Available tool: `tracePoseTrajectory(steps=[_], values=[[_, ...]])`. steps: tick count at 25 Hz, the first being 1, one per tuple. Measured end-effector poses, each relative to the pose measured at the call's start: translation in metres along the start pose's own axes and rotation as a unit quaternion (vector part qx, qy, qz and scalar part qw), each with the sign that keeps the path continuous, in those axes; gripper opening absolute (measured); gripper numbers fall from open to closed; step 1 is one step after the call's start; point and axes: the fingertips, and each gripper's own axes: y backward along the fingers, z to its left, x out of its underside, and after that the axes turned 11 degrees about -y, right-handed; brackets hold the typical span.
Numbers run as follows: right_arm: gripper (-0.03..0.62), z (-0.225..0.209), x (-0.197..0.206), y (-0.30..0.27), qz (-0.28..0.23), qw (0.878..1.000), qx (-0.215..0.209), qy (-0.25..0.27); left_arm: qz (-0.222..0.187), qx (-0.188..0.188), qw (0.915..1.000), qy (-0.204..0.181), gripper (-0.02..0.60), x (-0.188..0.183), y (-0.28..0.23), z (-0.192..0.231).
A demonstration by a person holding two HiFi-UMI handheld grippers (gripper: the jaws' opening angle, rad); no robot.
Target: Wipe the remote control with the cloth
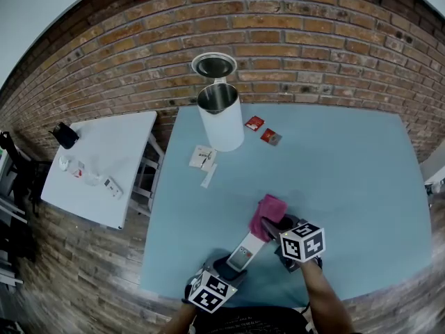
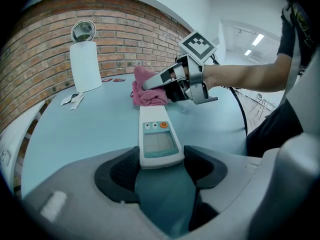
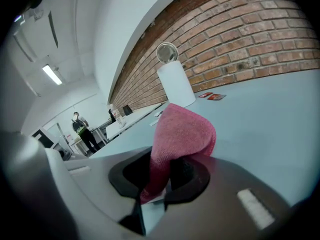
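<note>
While your left gripper (image 2: 160,170) clamps the near end of the white remote control (image 2: 157,134) by the desk's (image 1: 341,186) front edge, your right gripper (image 3: 167,178) pinches the pink cloth (image 3: 181,133) onto its far end.

Lab-like workroom indicated: brick wall (image 1: 299,33) at 12 o'clock, blue table (image 1: 348,186) centred, white side table (image 1: 104,165) at 9 o'clock. Ceiling strip light (image 3: 52,75) and standing person (image 3: 82,129) noted beyond.

Brick wall (image 1: 292,40) along far edge of light-blue table (image 1: 348,186); white side table (image 1: 118,145) left; wood floor (image 1: 76,277); ceiling strip light (image 3: 52,74).
</note>
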Motion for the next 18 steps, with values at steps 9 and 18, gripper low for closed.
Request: tracePoseTrajectory(steps=[9, 18], values=[[0.069, -0.023, -0.014, 0.010, -0.035, 0.998, 0.053, -0.025, 0.000, -0.004, 1.0000, 0.002, 0.278, 0.001, -0.001, 0.001], [0.067, -0.028, -0.015, 0.045, -0.105, 0.989, 0.098, -0.041, -0.007, -0.028, 0.9994, 0.017, 0.278, -0.002, 0.001, 0.005]])
